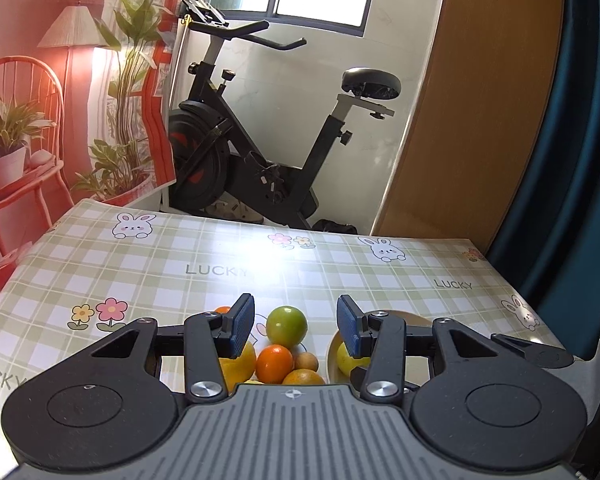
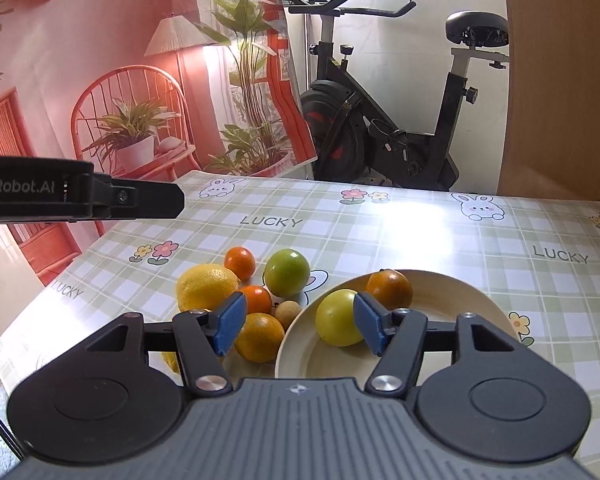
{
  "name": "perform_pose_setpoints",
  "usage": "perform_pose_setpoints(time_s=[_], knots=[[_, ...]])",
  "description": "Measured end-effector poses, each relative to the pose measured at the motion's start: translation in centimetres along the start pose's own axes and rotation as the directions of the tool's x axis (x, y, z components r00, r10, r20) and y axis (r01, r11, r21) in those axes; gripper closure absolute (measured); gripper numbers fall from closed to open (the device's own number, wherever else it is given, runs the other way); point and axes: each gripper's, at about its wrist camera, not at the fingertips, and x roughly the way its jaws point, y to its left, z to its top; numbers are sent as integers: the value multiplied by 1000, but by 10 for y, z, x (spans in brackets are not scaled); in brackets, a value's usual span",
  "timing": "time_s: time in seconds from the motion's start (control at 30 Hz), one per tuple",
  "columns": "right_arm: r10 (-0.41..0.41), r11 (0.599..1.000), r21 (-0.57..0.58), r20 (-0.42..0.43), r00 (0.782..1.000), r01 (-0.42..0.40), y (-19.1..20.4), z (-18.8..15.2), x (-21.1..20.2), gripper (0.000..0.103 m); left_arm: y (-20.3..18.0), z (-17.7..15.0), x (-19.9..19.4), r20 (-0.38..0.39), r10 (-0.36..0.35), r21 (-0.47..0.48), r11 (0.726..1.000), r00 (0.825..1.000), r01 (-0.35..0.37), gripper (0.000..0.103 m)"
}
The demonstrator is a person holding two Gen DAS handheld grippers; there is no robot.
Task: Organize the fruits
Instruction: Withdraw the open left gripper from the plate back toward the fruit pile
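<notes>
A pale bowl (image 2: 460, 296) on the checked tablecloth holds a yellow-green fruit (image 2: 334, 318) and an orange (image 2: 390, 290). Left of it lie a lemon (image 2: 206, 286), a green fruit (image 2: 287, 273), three oranges, one of them (image 2: 260, 336) nearest the bowl, and a small brown fruit (image 2: 287, 312). My right gripper (image 2: 300, 322) hovers open above the bowl's left rim, empty. My left gripper (image 1: 296, 326) is open and empty above the fruit pile, with the green fruit (image 1: 286, 326) showing between its pads. One of its fingers (image 2: 152, 200) reaches in from the left of the right wrist view.
The table (image 2: 380, 232) ends at the back, where an exercise bike (image 2: 380, 120) stands on the floor. A red printed backdrop (image 2: 100, 80) hangs along the left side. A wooden panel (image 2: 560, 80) rises at the right.
</notes>
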Motion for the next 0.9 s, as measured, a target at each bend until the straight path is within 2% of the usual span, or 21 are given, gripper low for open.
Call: perform_pose_setpoints(time_s=[0.1,0.2,0.3,0.4,0.43,0.67,0.9], knots=[[-8,1000,-26,1,1000,8,11,0,0,20,3,-4,-4,1,24,16,1000,1000,-24,53],[-14,999,-36,-4,1000,14,19,-1,2,14,5,-7,-5,1,58,16,998,998,-58,42],[-19,1000,-17,-11,1000,19,20,-2,3,9,6,-10,-8,6,73,25,997,997,-73,42],[-48,999,0,-27,998,48,18,-4,5,6,7,-11,-10,3,91,36,995,996,-91,37],[-56,998,2,-35,998,56,17,-4,6,6,7,-11,-11,3,99,37,994,995,-99,34],[-35,997,70,-49,998,38,2,-11,7,6,18,-13,-18,21,118,30,992,993,-119,34],[-74,994,78,-34,997,77,-5,-13,6,7,30,-18,-15,11,120,-9,993,993,-120,34]])
